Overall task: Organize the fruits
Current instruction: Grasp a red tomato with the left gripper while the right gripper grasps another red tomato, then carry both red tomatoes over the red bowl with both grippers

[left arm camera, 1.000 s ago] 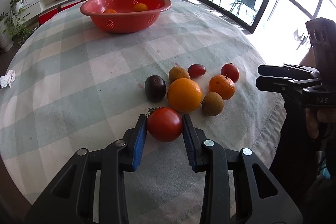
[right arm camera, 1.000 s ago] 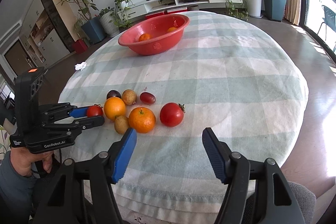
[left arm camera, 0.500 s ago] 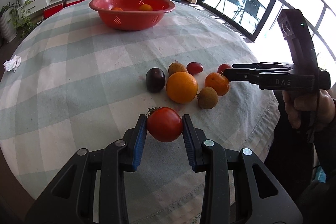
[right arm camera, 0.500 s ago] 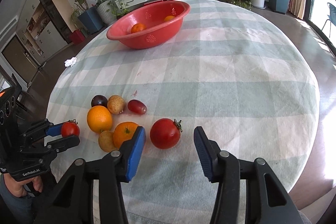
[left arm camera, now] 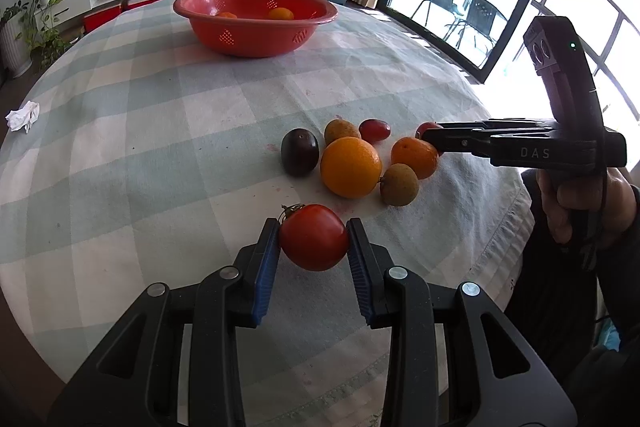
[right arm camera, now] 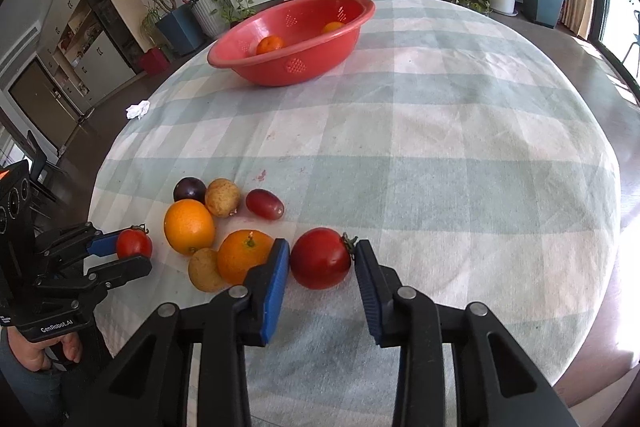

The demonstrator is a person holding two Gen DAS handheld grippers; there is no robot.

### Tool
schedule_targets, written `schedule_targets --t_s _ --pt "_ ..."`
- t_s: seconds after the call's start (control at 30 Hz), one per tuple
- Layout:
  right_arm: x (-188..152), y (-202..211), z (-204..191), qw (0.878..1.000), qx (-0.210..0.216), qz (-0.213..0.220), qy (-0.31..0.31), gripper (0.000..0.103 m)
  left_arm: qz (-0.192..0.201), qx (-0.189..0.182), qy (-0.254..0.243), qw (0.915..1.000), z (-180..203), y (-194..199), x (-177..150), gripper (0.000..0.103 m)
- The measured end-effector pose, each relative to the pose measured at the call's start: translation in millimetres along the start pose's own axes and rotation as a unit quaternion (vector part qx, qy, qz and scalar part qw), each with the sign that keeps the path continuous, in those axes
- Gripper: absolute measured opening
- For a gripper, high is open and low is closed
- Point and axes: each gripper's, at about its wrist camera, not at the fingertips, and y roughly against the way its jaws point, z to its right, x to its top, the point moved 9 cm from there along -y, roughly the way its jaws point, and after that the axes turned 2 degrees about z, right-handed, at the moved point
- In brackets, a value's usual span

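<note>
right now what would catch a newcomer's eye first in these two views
First, two red tomatoes: the left gripper is shut on one tomato above the checked tablecloth, while the right gripper stands open around a second tomato still on the cloth. Next, the red basket at the far side, with two oranges inside, and the fruit cluster near the front edge.

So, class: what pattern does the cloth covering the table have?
The tablecloth has a check of pale green and cream squares, clearest in the right wrist view.
</note>
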Motion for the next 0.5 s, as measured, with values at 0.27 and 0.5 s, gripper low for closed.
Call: schedule_targets --t_s 0.27,0.5 --pt "-1.1 3.3 -0.4 1.000 0.009 0.001 -0.007 0.035 0.003 -0.001 0.003 1.0000 -1.4 0.5 0.7 0.032" --pt "-0.8 12.5 3.5 1.000 0.013 0.011 -0.022 0.035 0.006 -0.001 0.006 1.0000 -2.7 1.5 2.0 0.032"
